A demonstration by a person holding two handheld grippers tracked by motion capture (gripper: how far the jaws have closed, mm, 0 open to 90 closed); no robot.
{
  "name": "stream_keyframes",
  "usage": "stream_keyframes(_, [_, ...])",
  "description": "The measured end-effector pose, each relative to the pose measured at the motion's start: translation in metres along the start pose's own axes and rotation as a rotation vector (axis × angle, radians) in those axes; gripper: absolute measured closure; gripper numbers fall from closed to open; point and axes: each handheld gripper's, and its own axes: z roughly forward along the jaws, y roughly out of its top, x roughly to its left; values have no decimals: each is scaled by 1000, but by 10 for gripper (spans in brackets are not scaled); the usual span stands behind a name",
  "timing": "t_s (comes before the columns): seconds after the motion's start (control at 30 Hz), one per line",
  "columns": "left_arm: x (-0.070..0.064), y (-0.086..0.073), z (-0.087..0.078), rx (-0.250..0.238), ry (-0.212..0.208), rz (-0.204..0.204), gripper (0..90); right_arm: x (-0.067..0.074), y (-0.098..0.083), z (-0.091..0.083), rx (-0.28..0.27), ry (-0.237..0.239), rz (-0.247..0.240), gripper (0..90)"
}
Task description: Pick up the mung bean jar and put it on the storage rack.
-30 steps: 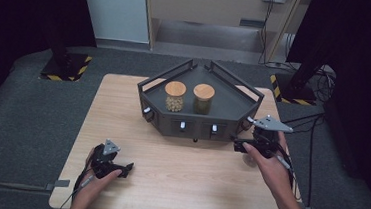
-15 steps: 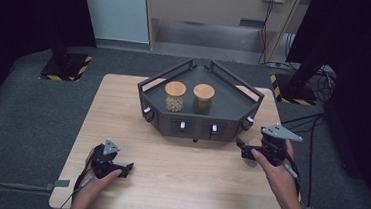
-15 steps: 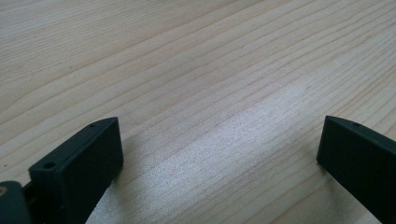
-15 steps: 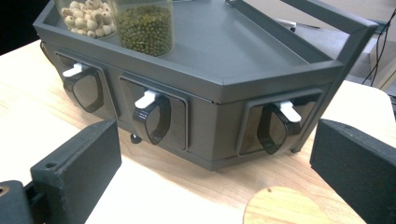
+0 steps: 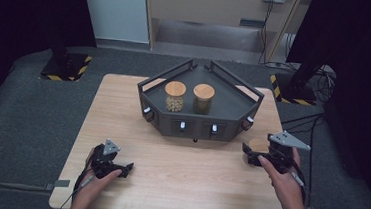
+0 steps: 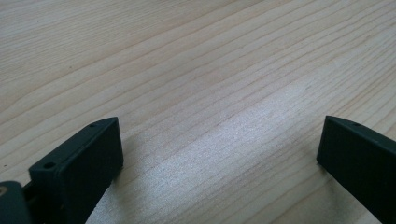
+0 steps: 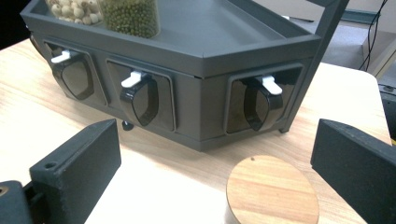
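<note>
— How many of each do you count?

— Three jars with wooden lids. Two stand side by side in the rack [image 5: 246,102] at the tabletop's far middle: the pale jar [image 5: 174,96] and the green jar [image 5: 203,99]. The third jar [image 7: 272,195] stands on the tabletop near its right edge, just in front of the rack's right corner. The rack's front shows three dark dispensers [image 7: 138,98] with white levers from my right gripper view.

— Where does that third jar lie to your jaws?

— Between the jaws of my right gripper [image 5: 256,153], nearer the right jaw; they stand wide and touch nothing.

— And the other one?

— My left gripper [image 5: 117,168] rests near the tabletop's near left corner, jaws wide over bare wood.
</note>
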Motion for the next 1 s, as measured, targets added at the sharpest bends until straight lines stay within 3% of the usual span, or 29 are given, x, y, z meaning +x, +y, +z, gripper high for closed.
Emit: stream_keyframes(1.0, [0, 0, 0, 0, 0, 0, 0, -9, -28, -3, 27, -42, 39, 18])
